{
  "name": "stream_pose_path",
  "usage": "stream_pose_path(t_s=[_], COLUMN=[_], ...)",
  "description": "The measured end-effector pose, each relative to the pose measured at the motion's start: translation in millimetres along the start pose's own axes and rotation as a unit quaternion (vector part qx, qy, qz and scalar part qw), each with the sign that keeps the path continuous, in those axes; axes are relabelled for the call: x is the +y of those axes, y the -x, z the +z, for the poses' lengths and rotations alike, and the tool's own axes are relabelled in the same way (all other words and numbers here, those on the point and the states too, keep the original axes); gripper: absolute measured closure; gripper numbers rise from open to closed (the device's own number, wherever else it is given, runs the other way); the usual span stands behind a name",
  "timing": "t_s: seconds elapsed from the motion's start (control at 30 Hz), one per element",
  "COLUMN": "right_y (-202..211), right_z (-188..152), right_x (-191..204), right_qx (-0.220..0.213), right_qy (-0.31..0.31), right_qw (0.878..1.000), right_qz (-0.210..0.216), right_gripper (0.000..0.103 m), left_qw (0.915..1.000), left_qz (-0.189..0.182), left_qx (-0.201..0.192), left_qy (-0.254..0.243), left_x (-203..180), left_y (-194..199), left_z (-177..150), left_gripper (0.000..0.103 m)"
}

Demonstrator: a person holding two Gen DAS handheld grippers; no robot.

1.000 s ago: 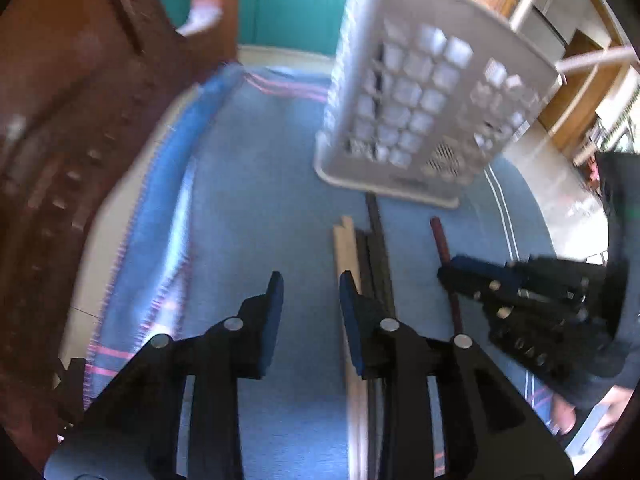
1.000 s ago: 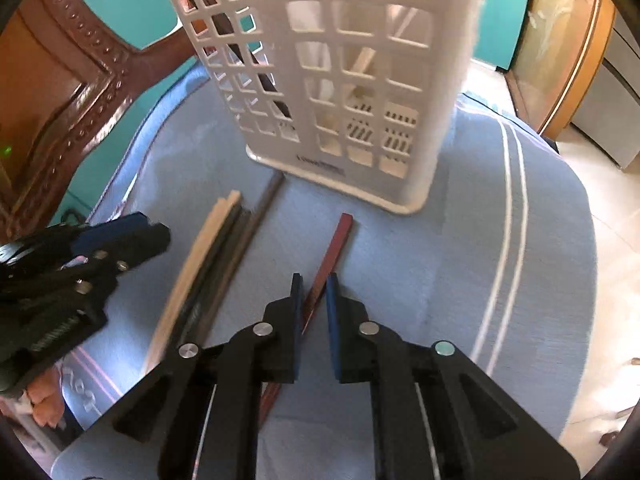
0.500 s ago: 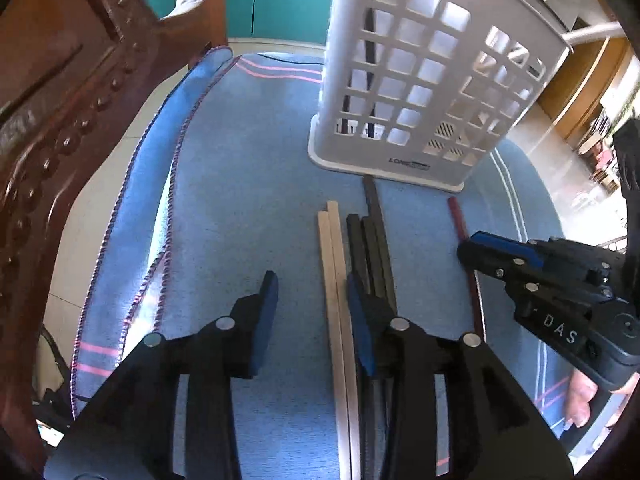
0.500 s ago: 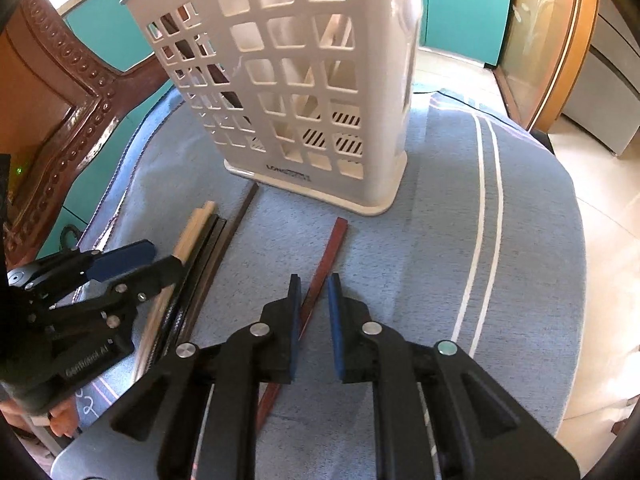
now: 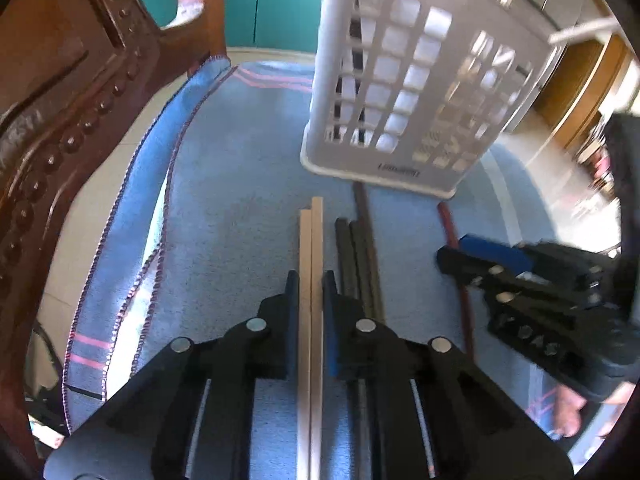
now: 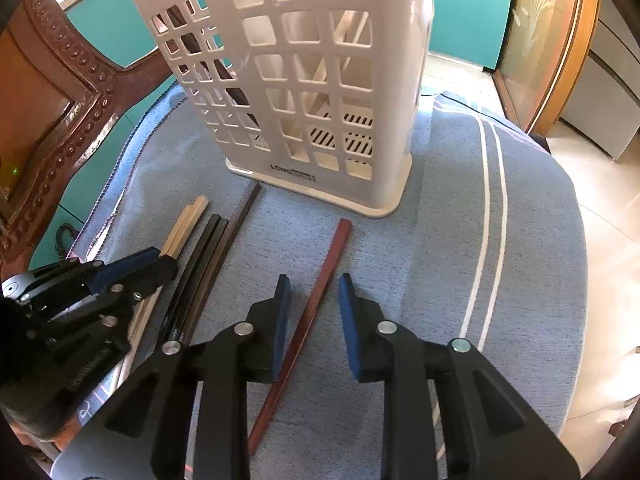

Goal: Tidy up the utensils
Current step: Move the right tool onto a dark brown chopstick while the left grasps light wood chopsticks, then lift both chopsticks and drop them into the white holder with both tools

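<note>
Now the left hand-held gripper [image 5: 308,280] has closed around the pale chopsticks [image 5: 311,240], while the right hand-held gripper [image 6: 312,292] has opened astride the red chopstick [image 6: 320,292], readying both for the basket [image 6: 304,80].

L gripper [image 5: 310,284]: jaws closed on pale chopsticks [image 5: 312,236]
Dark sticks [image 5: 360,252]: just R of pale pair, flat on blue cloth [image 5: 240,220]
Red stick [image 5: 450,224]: by R gripper [image 5: 452,254]
Basket [image 5: 420,92]: upright, beyond sticks
</note>
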State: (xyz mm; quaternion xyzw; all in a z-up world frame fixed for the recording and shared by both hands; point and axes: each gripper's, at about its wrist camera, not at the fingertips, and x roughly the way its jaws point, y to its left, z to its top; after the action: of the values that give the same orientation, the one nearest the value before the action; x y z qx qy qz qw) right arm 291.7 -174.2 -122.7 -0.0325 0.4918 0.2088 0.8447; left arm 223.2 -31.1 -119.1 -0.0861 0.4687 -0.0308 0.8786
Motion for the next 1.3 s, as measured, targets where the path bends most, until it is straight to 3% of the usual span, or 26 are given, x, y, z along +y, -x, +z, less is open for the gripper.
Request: stream_pose_path(t_s=[0.2, 0.47, 0.77, 0.8, 0.83, 0.87, 1.03, 1.13, 1.17, 1.3], right_y=[1, 3, -7, -7, -7, -6, 2, 2, 2, -2], right_z=[-1, -1, -1, -1, -1, -2, -5, -3, -3, -4], right_x=[-2, -2, 24, 26, 28, 29, 17, 11, 9, 19], right_qx=[0.0, -0.004, -0.032, -0.03, -0.026, -0.02, 0.007, 0.008, 0.008, 0.004], right_qy=[-0.002, 0.005, 0.045, 0.051, 0.056, 0.06, 0.069, 0.06, 0.06, 0.076], right_qw=[1.0, 1.0, 0.996, 0.995, 0.996, 0.996, 0.997, 0.998, 0.998, 0.995], right_qz=[0.001, -0.011, -0.077, -0.074, -0.067, -0.06, -0.024, -0.034, -0.036, -0.058], right_gripper=[0.077, 0.077, 0.077, 0.078, 0.087, 0.09, 0.096, 0.092, 0.087, 0.084], left_qw=[0.9994, 0.9996, 0.9982, 0.998, 0.9979, 0.998, 0.999, 0.9988, 0.9986, 0.9974], left_qz=[-0.022, 0.022, 0.058, 0.06, 0.062, 0.06, 0.039, 0.042, 0.046, 0.063], left_qx=[-0.02, 0.001, 0.015, 0.016, 0.016, 0.017, 0.023, 0.027, 0.027, 0.026], left_qy=[0.015, 0.016, -0.006, -0.006, -0.007, -0.005, 0.0, 0.0, -0.003, -0.025], left_x=[8, 19, 8, 7, 6, 4, 7, 13, 11, 2], left_y=[17, -1, -27, -29, -29, -32, -27, -25, -26, -29], left_z=[14, 17, 28, 29, 31, 33, 35, 36, 37, 37], left_gripper=[0.09, 0.09, 0.082, 0.082, 0.085, 0.093, 0.096, 0.094, 0.093, 0.082])
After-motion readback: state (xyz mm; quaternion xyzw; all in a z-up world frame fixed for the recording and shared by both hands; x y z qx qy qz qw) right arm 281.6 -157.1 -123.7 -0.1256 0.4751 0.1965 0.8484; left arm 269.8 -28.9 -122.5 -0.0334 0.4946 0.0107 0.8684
